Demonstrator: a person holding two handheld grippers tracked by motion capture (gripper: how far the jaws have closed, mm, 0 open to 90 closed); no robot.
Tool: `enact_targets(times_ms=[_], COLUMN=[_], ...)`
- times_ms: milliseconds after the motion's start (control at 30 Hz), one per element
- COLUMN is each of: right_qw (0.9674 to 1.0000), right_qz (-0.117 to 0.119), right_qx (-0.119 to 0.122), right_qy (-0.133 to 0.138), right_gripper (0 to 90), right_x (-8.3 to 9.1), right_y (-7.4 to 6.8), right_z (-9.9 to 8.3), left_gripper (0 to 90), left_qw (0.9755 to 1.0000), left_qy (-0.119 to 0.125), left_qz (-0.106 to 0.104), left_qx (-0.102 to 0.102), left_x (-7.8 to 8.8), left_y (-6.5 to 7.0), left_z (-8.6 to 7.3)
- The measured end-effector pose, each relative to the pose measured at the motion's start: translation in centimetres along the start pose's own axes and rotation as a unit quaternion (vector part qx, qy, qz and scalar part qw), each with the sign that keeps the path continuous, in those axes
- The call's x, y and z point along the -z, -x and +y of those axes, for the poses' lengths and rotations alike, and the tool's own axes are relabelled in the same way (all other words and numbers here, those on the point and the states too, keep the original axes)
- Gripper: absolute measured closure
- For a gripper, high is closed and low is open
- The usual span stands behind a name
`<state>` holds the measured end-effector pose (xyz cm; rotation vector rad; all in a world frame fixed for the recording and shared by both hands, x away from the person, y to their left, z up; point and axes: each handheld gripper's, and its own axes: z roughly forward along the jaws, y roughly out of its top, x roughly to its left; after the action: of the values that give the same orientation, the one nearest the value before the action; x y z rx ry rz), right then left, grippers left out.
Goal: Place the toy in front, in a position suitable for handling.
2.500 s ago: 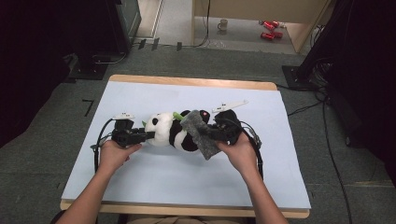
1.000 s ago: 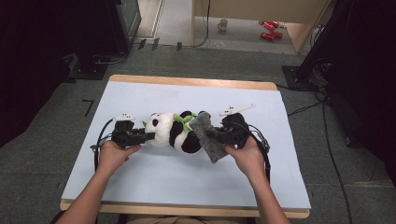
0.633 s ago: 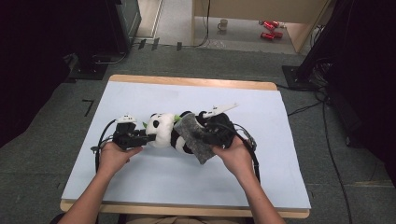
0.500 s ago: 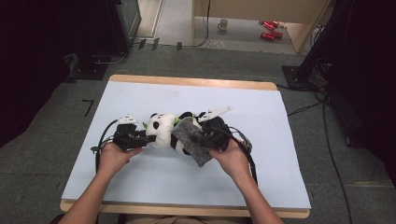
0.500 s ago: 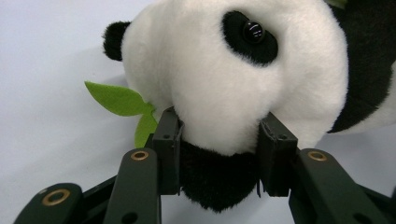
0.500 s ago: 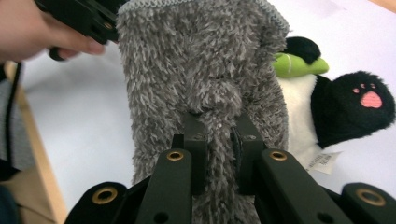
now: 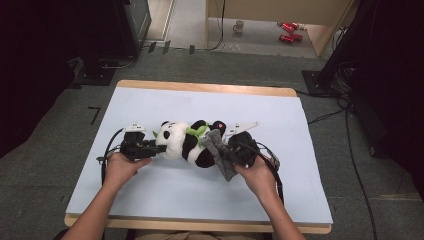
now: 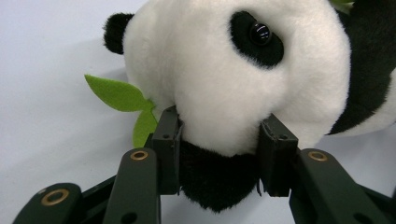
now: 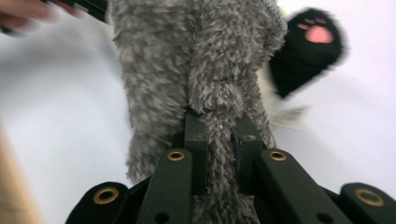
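Observation:
A black and white panda plush [image 7: 185,142] lies on its side on the pale blue table top [image 7: 165,195], a green felt leaf [image 8: 122,95] by its head. My left gripper [image 7: 152,149] is shut on the panda's head [image 8: 219,98], its pads pressing a black ear between them. A fluffy grey cloth [image 7: 220,152] drapes against the panda's rear. My right gripper [image 7: 231,154] is shut on a bunched fold of that grey cloth [image 9: 215,88]. Behind the cloth shows a black paw with pink pads [image 9: 310,44].
The table's wooden edge [image 7: 200,225] runs along the front and back. Cables trail from both grippers across the table top. Beyond the far edge lie dark stands, a mug [image 7: 239,25] and red items [image 7: 287,31] on the floor.
My right gripper with the grey cloth has swung left against the panda's rear and then back a little lower. The left hand has held still on the head.

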<state>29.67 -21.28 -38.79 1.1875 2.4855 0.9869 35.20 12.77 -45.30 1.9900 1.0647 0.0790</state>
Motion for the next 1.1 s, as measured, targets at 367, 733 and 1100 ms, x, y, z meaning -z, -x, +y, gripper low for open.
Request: enact_targets(times_ms=[367, 733, 1100], right_qw=[0.9986, 0.9966, 0.9970], right_qz=[0.027, 0.002, -0.005], right_qx=[-0.038, -0.060, -0.075], right_qy=[-0.024, -0.055, -0.016], right_gripper=[81.3, 81.1, 80.0], right_x=[-2.4, -3.3, -0.8], right_y=[1.2, 3.1, 4.4], right_z=[-1.7, -3.0, -2.1], left_gripper=[57.5, 56.8, 57.2], left_qw=[0.9999, 0.9994, 0.9993], left_qy=[-0.006, 0.006, 0.006], left_qz=[-0.007, -0.023, -0.023], left_qx=[0.010, 0.024, 0.027], left_x=[0.0, 0.0, 0.0], left_y=[-0.3, -0.8, -0.7], left_z=[0.2, 0.3, 0.4])
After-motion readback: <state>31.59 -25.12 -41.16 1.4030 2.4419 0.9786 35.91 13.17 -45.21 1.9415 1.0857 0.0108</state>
